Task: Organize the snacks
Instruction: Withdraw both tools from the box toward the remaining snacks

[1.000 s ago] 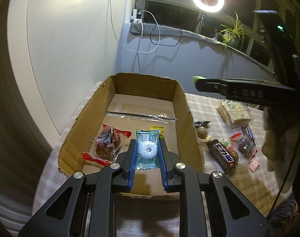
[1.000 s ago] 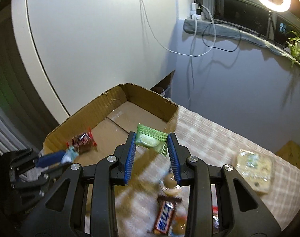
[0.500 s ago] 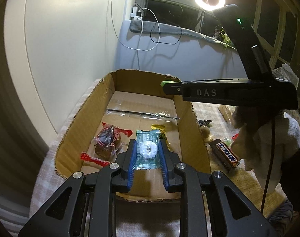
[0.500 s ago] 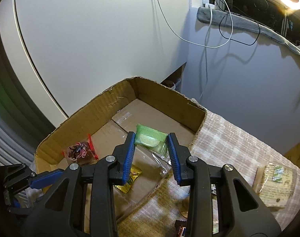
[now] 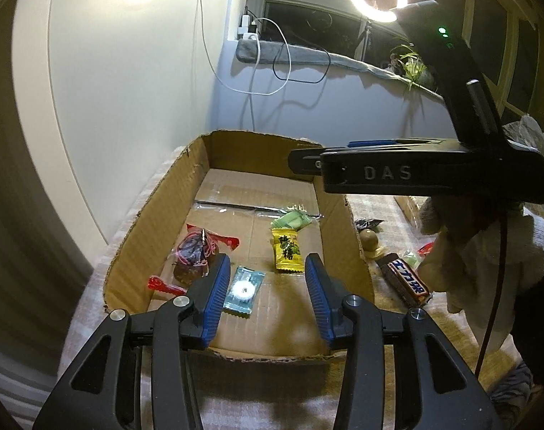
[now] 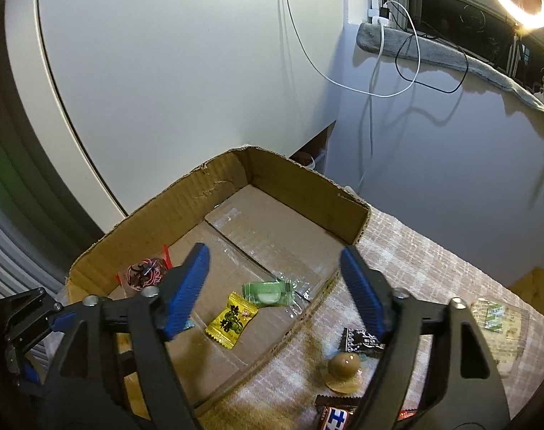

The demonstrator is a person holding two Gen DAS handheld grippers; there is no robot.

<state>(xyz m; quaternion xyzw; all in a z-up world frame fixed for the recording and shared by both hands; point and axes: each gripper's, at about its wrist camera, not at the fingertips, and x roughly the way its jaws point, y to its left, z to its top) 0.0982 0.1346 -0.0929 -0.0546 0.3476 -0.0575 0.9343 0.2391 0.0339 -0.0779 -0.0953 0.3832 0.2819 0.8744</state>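
A cardboard box [image 5: 157, 215] [image 6: 307, 186] stands on a checked cloth. My left gripper [image 5: 268, 286] hangs over the box's near end with its jaws opening. A blue candy packet [image 5: 243, 288] lies flat on the box floor between them, beside the left finger and free of the pads. My right gripper [image 6: 275, 272] [image 5: 325, 152] hovers over the box's right wall, jaws opening wide with nothing gripped. Below it a green candy [image 6: 268, 292] [image 5: 291, 220] rests on the floor next to a yellow candy [image 6: 232, 319] [image 5: 286, 254]. A red-wrapped snack [image 5: 196, 254] [image 6: 142, 272] lies at the left.
Right of the box lie a chocolate bar [image 5: 408, 283], a round brown chocolate [image 6: 343, 365], a black wrapper [image 6: 361, 340] and a clear biscuit packet [image 6: 497, 319]. A gloved hand [image 5: 479, 272] holds the right gripper. A wall with cables and a window ledge stands behind.
The left jaws have parted and the blue candy has dropped to the box floor. The right gripper came over the box and let go of the green candy, which now lies inside.
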